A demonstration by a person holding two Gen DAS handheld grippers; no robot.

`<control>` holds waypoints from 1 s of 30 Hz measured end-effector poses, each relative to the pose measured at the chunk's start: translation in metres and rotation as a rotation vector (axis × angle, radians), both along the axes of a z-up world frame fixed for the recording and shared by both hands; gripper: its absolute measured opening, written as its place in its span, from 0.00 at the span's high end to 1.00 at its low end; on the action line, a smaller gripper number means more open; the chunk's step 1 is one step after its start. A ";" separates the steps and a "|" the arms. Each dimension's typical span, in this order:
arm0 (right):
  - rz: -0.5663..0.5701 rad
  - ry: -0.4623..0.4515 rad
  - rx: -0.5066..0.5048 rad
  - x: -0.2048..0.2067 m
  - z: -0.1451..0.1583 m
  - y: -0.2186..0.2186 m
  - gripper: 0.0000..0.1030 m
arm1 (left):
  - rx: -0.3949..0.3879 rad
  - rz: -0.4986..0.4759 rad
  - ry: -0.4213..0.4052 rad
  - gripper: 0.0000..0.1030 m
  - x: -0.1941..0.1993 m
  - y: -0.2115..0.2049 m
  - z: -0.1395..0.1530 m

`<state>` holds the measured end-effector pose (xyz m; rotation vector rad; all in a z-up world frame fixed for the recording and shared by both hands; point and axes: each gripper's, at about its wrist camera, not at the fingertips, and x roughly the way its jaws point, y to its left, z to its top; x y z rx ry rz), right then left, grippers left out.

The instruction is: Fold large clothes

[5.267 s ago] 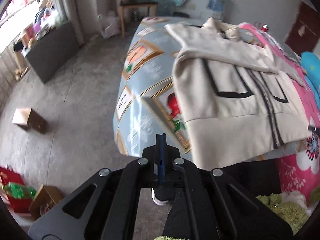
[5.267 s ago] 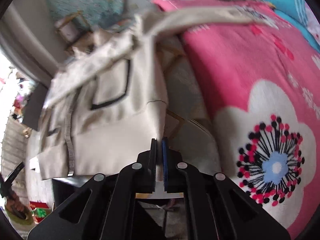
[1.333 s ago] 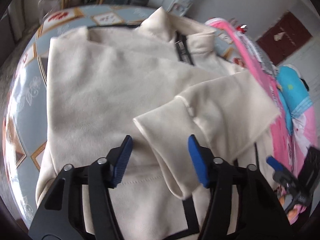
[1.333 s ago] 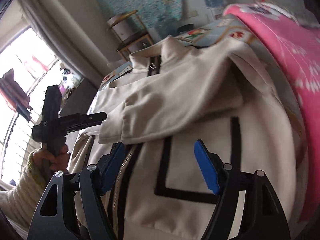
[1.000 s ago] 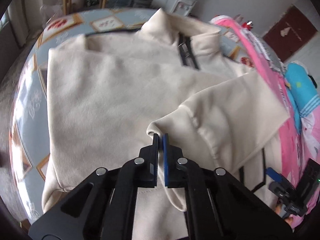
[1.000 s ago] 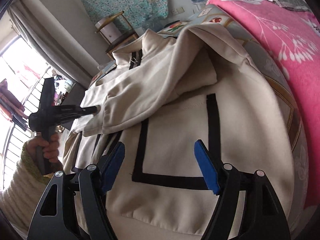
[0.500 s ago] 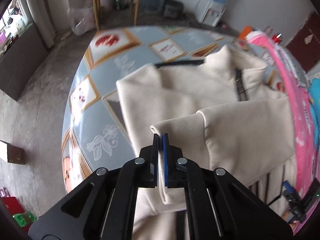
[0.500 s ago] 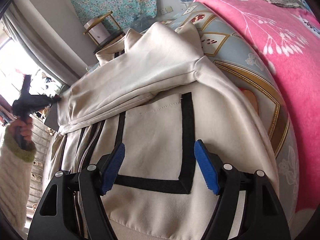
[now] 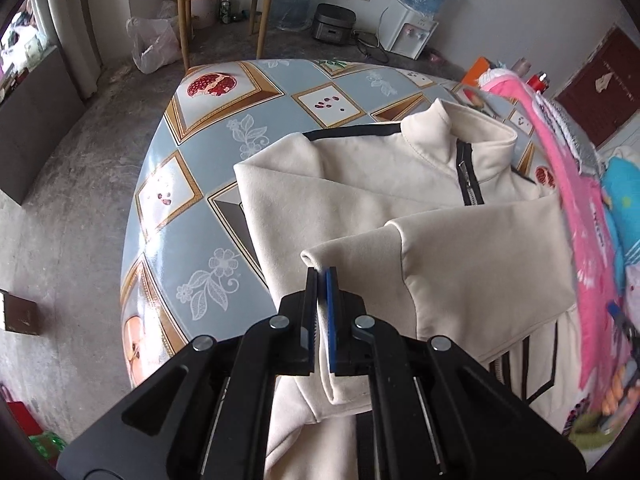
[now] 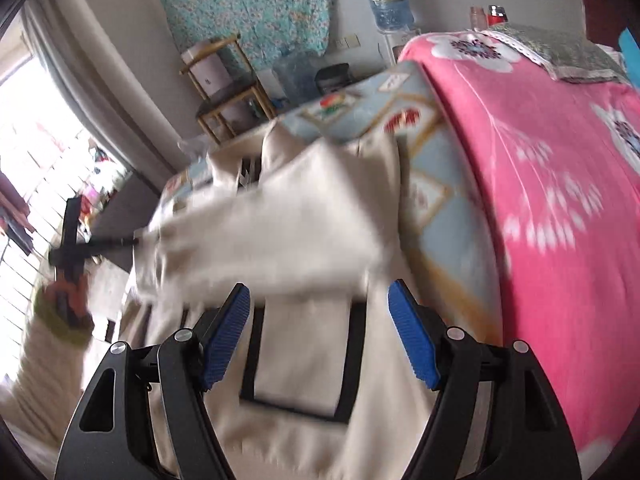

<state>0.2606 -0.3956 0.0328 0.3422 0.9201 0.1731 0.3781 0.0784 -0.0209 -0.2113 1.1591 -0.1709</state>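
left claw pinches the sleeve cuff, right claw hangs apart

the cream jacket (image 9: 360, 184) lies face up on the table (image 9: 192, 184), which is covered by a blue-grey cloth printed with fruit and flower tiles. its collar points toward the far end, the dark zipper (image 9: 466, 176) running down from it. one sleeve (image 9: 460, 264) crosses the chest, and the left claw (image 9: 321, 280) is pressed together on that sleeve's cuff (image 9: 320, 258), holding it lifted over the jacket's near left edge. a pink flowered blanket (image 9: 560, 184) lies along the jacket's right side.

in the right wrist view the right claw (image 10: 320, 332) stands wide apart, gripping nothing, above the jacket's lower front where a black-outlined pocket (image 10: 300, 364) shows between its blue pads (image 10: 410, 344). that view is motion-blurred; the raised sleeve reads as a pale smear reaching toward the left claw at the far left.

a wooden chair (image 9: 224, 4) and a water dispenser (image 9: 416, 12) stand on the floor beyond the table.
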 end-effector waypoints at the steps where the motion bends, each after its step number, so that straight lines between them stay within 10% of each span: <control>1: -0.013 0.012 0.007 0.020 -0.004 -0.005 0.32 | -0.006 0.009 0.010 0.96 0.001 0.002 -0.003; 10: -0.143 0.189 -0.023 0.150 -0.067 -0.030 0.54 | -0.117 -0.005 0.062 0.81 -0.014 0.004 -0.025; 18: -0.124 0.203 -0.049 0.166 -0.078 -0.019 0.68 | -0.070 -0.020 0.089 0.76 -0.017 -0.008 -0.041; 22: -0.128 0.181 -0.158 0.170 -0.079 -0.008 0.94 | 0.014 -0.031 0.041 0.90 -0.022 -0.020 -0.040; 30: -0.194 0.031 -0.202 0.146 -0.048 -0.014 0.95 | 0.066 -0.061 -0.043 0.95 -0.040 -0.012 -0.004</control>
